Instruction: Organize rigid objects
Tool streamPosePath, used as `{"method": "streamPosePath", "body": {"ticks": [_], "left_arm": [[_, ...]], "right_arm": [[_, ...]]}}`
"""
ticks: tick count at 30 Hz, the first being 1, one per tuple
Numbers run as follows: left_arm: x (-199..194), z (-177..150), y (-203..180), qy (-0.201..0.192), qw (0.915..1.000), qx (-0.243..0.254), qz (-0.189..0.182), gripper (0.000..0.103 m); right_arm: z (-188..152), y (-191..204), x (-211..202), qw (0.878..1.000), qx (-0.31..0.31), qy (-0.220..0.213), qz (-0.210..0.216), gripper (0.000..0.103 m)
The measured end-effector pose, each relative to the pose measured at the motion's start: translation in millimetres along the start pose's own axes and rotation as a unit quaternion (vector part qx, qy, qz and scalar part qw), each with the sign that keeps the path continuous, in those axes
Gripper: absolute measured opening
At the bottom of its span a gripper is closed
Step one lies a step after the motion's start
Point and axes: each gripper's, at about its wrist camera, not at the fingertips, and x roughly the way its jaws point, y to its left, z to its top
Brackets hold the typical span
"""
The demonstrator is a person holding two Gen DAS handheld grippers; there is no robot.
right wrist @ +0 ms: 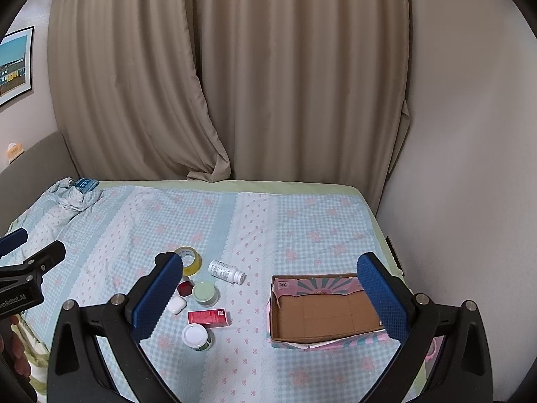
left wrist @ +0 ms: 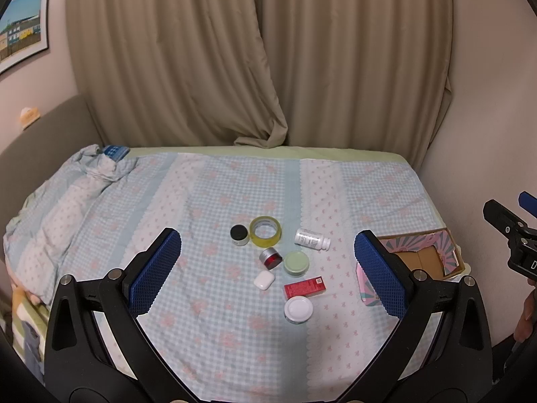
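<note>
Both grippers, left gripper (left wrist: 268, 268) and right gripper (right wrist: 278, 299), are being held wide open, empty, above the bed (left wrist: 208, 201). Eight small items are being framed between the left fingers (left wrist: 157, 268): white-lidded jar (left wrist: 298, 309) nearest, tape roll (left wrist: 265, 231) farthest. One box (right wrist: 322, 312) is lying open between the right fingers (right wrist: 379, 295).

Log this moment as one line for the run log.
left gripper: open, holding nothing | right gripper: open, holding nothing | brown cardboard box: nothing inside | small items on checked bedspread: unsorted
</note>
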Motion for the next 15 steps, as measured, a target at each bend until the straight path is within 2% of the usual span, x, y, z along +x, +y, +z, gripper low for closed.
{"method": "streamPosePath", "body": {"ticks": [15], "left_arm": [[1.4, 0.4, -1.7, 0.0, 1.0, -0.002, 0.001, 0.103]], "right_arm": [[-1.9, -3.6, 1.0, 1.0, -0.001, 0.002, 0.007, 0.103]]}}
